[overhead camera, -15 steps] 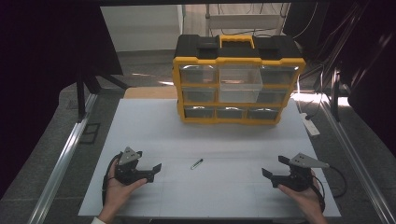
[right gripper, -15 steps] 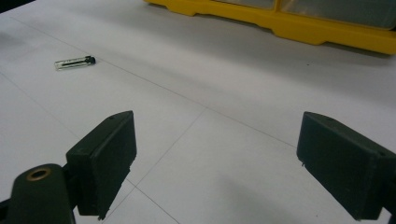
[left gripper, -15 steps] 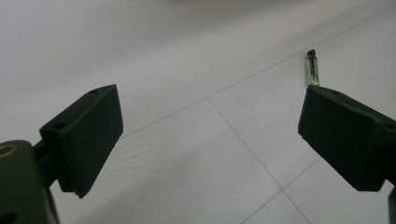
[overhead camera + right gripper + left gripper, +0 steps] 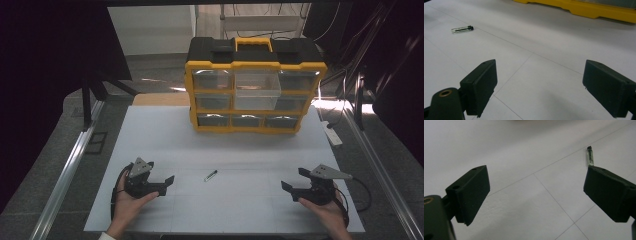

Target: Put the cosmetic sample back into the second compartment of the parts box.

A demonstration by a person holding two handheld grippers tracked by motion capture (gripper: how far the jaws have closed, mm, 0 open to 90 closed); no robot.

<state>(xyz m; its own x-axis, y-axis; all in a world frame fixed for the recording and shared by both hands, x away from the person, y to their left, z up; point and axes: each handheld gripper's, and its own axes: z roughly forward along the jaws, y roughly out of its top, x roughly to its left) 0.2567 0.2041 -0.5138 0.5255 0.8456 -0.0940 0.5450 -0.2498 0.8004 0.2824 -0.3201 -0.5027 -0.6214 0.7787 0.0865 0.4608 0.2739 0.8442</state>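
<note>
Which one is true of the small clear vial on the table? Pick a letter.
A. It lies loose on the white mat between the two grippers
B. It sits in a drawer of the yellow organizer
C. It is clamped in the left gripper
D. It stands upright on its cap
A: the vial lies flat on the white mat, apart from the open left gripper and the open right gripper.
</note>
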